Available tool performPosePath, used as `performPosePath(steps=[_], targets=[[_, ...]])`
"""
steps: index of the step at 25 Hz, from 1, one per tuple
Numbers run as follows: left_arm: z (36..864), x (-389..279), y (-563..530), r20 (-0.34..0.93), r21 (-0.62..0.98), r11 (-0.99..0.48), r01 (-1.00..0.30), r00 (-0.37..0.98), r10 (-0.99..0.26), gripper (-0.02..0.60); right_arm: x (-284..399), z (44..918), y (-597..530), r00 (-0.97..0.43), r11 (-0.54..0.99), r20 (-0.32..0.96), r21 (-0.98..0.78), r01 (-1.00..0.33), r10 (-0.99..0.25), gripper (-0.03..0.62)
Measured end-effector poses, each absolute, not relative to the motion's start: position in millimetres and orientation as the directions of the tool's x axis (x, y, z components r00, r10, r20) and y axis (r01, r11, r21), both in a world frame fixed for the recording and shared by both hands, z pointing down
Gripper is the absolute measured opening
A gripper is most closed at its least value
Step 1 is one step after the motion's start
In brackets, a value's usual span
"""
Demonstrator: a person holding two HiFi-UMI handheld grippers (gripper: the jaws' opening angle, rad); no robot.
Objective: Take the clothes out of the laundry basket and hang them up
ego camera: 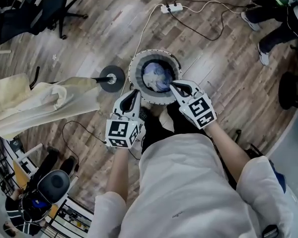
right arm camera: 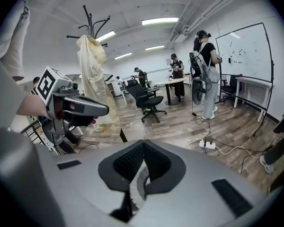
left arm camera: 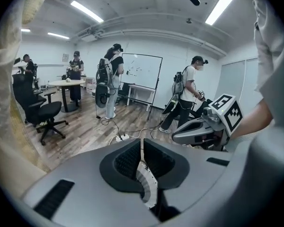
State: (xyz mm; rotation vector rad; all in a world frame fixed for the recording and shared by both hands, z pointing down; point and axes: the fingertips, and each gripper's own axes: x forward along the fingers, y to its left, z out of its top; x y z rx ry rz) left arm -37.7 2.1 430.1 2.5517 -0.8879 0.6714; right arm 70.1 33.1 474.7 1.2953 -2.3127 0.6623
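The round laundry basket (ego camera: 137, 78) stands on the wood floor in front of me, with a bundle of blue and white clothes (ego camera: 157, 76) inside. My left gripper (ego camera: 135, 92) hovers over the basket's near left rim, jaws shut with nothing between them. At the near right rim my right gripper (ego camera: 172, 85) is likewise shut and empty. A piece of the basket rim (left arm camera: 147, 184) shows below the left gripper's closed jaws (left arm camera: 142, 144). A cream garment (ego camera: 39, 100) hangs on the coat stand (right arm camera: 92, 20) to my left. The right gripper's jaws (right arm camera: 143, 144) meet at the tips.
The coat stand's round base (ego camera: 111, 78) sits just left of the basket. A power strip (ego camera: 171, 7) and its cable lie beyond it. An office chair (ego camera: 44, 6) is at far left, a person's feet (ego camera: 262, 53) at far right, a rack (ego camera: 10, 162) near left. Several people stand by a whiteboard (left arm camera: 141, 72).
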Motion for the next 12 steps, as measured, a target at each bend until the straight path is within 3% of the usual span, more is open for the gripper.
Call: performPosePath(steps=[12], targets=[[530, -6, 20, 0.665, 0.213, -0.716, -0.665, 0.636, -0.393, 0.035, 74, 578, 68, -0.554, 0.472, 0.65, -0.323, -0.821, -0.52, 0.008]])
